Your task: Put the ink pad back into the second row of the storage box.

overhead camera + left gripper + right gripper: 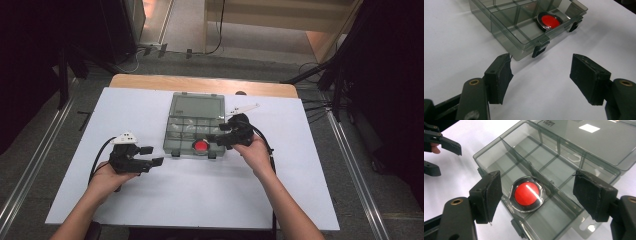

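Note:
A smoky clear compartment box [169, 136] lies open on the white table cover, its lid [196, 106] folded back on the far side. A red disc in a round clear case [201, 146] rests in the front row of compartments. My right gripper [216, 134] hovers over the box's right front, open, with the red disc [527, 193] below and between its jaws, untouched. My left gripper [154, 155] stands open on the table left of the box. Its jaws point at the box's front corner [515, 56], with nothing between them. The left gripper view shows the red disc [548, 21] farther off.
Two black latches [539, 51] hang on the box's front wall. The other compartments [534, 150] look empty. A white strip [243, 108] lies behind the right hand. The white cover [210, 195] spreads wide in front, and the wooden table edge [200, 82] shows at the back.

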Action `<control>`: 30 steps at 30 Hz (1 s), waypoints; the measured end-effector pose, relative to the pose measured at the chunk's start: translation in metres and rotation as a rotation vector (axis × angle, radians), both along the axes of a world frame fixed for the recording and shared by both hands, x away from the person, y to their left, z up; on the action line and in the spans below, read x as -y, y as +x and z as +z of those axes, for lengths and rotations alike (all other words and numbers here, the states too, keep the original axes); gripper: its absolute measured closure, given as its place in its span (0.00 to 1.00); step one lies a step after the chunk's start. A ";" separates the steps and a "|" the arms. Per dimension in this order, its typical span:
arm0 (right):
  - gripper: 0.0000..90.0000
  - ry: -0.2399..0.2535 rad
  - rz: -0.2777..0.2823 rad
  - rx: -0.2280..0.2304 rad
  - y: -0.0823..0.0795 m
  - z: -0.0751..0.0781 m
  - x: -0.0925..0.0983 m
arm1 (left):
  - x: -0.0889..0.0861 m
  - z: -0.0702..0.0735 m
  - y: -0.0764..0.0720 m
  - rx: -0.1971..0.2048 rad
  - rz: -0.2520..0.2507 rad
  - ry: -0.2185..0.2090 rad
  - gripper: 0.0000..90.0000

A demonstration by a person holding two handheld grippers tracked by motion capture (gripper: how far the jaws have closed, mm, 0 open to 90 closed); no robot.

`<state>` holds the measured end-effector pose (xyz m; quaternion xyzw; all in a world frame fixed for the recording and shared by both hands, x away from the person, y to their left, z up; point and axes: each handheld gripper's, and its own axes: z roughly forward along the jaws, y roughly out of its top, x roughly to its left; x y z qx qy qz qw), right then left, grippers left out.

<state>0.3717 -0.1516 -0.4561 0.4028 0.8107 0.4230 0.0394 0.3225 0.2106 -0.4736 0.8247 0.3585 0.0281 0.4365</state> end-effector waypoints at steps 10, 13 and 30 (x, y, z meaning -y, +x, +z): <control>0.27 0.012 -0.035 -0.002 0.002 0.001 0.014 | 0.007 0.004 0.012 -0.001 0.005 0.003 0.37; 0.27 0.011 -0.042 -0.008 0.002 0.001 0.016 | 0.008 0.007 0.016 -0.006 0.007 -0.003 0.37; 0.27 0.016 -0.065 -0.021 0.008 -0.004 0.024 | 0.017 0.015 0.039 -0.013 0.023 -0.007 0.37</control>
